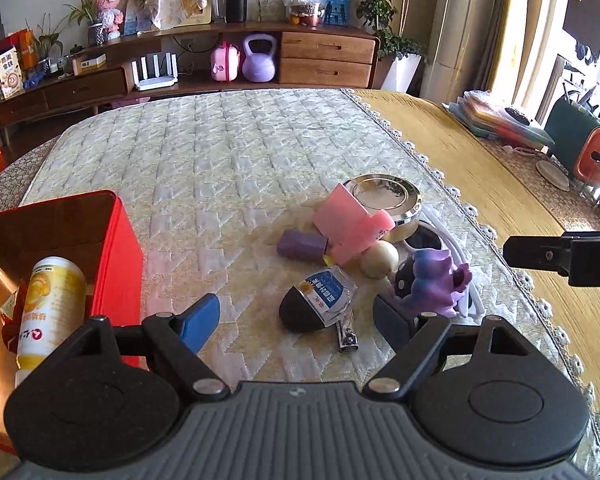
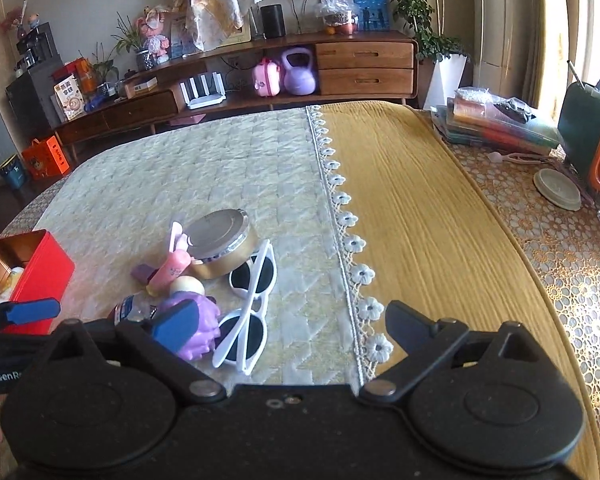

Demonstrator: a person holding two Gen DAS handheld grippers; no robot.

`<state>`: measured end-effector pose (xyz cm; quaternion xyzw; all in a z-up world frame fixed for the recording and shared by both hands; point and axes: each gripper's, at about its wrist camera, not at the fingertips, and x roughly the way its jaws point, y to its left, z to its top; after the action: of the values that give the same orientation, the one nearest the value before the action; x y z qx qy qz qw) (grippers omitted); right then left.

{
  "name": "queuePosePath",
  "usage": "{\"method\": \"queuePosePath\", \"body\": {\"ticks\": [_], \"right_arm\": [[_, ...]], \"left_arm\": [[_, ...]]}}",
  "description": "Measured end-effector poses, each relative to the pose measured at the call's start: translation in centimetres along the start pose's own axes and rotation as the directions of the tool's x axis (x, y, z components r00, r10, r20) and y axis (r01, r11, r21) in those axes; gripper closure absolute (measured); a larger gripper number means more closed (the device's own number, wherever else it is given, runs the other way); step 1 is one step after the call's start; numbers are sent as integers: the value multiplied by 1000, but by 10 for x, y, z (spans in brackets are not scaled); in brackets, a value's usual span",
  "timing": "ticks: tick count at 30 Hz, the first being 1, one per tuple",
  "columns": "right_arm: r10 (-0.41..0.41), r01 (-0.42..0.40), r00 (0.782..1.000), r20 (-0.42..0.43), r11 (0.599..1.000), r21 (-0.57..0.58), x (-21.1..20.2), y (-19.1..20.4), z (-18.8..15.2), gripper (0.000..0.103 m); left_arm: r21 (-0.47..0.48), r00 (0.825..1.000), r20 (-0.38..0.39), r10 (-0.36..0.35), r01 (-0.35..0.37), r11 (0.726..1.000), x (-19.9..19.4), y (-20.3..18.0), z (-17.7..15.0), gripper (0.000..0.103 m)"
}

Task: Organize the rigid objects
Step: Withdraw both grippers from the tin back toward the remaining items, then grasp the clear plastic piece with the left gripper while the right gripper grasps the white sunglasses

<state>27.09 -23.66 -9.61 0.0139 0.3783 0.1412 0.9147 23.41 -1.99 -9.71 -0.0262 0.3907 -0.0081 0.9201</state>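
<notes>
Surface: quilted cream cover (image 1: 228,168) over the table, beside a mustard cloth (image 2: 412,216); a wooden sideboard runs along the far wall.
Clutter: rigid objects bunched in one heap — round metal tin (image 1: 386,196), pink block (image 1: 346,224), purple bar (image 1: 302,244), cream ball (image 1: 379,259), dark wrapped egg-shape (image 1: 312,308), nail clipper (image 1: 348,334), purple toy (image 1: 436,284), white sunglasses (image 2: 250,300).
Container: red box (image 1: 118,256) stands apart on the left, a yellow bottle (image 1: 52,308) already inside; likely the destination.
Left tool (image 1: 296,316): jaws spread wide, empty, straddling the egg-shape, probably lining up a pick.
Right tool (image 2: 292,324): released, empty, over the sunglasses.
Views: left wrist shows the box's contents and clipper; right wrist shows the whole sunglasses.
</notes>
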Motion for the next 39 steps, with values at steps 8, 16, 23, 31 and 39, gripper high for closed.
{"method": "queuePosePath", "body": {"ticks": [8,16,23,31,39], "right_arm": [[10,-8,998,-60,999,39,32,1,9,21],[5,-1,995,-101,999,39,56,7,13,39],[2,1,993,-119,1000,21,68,15,13,54],[14,-13,994,-104,1000,14,70,24,13,76],[16,-16,997,-79,1000,7,66,31,12,96]], "left_arm": [[29,1000,-14,-10,10,1000,25,1,-1,19],[31,999,-30,-29,29,999,39,4,-2,19],[47,999,-18,-33,34,998,41,1,-3,25],[50,999,-14,-51,52,997,39,0,0,53],[50,998,-12,-66,67,996,38,1,-1,61]]}}
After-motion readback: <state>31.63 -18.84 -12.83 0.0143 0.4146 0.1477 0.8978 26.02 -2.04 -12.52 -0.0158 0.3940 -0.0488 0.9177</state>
